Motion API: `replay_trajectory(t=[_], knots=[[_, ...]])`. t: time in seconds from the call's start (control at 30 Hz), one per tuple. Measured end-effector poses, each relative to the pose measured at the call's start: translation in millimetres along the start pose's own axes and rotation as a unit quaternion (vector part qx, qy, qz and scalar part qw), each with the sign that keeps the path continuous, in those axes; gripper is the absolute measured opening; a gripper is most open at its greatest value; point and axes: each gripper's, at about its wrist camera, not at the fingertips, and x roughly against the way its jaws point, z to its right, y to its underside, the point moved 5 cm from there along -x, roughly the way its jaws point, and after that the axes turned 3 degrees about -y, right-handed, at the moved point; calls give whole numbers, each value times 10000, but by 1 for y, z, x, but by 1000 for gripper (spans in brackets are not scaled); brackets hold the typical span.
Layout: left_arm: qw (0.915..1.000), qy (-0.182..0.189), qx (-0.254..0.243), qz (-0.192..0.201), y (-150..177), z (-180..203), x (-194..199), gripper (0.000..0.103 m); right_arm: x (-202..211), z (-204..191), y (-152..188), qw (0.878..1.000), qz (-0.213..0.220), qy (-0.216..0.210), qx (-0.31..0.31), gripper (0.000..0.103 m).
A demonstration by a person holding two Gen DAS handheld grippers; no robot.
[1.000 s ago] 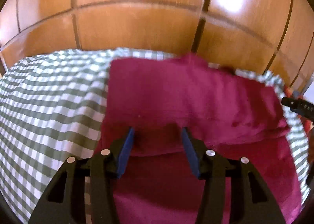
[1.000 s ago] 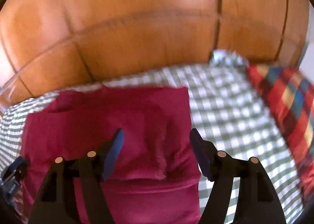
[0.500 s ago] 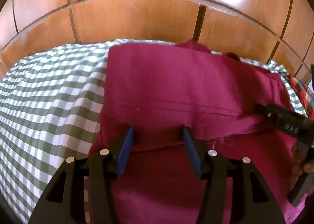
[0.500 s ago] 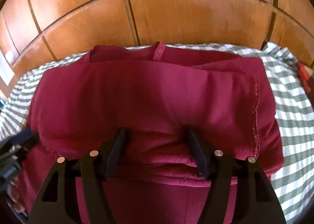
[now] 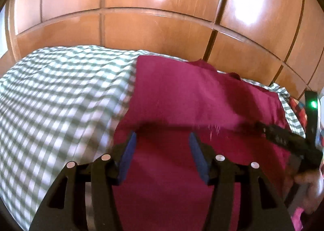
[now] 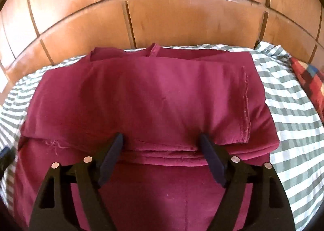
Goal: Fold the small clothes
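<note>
Both grippers stood spread, nothing pinched—right gripper, jaws just widening, straddled the folded edge of the maroon garment on the checked bedcover, left gripper at its 9 o'clock side—so dragging either could've undone the fold.

No text, label, brand, number or sign can be read in either view.
</note>
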Motion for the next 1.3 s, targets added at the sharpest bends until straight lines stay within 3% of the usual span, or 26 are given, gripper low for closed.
replay_trajectory(t=[0.2,0.33,0.43,0.5,0.63,1.3], knots=[[9996,-126,-225,-127,37,0,13,54,35,1,7,9998,114,-40,-162,80],[9984,-368,-418,-68,51,-7,18,61,60,8,32,9997,166,-140,-123,84],[9983,-370,-361,-256,62,-16,11,63,46,26,58,9994,-204,161,-216,84],[9989,-307,-270,-237,65,-20,7,64,39,36,70,9990,-198,85,-393,85],[9988,-310,-305,-210,67,-20,5,65,38,34,72,9991,-154,182,-358,90],[9990,-250,-313,-180,72,-19,8,65,41,33,74,9988,-22,137,-461,91]])
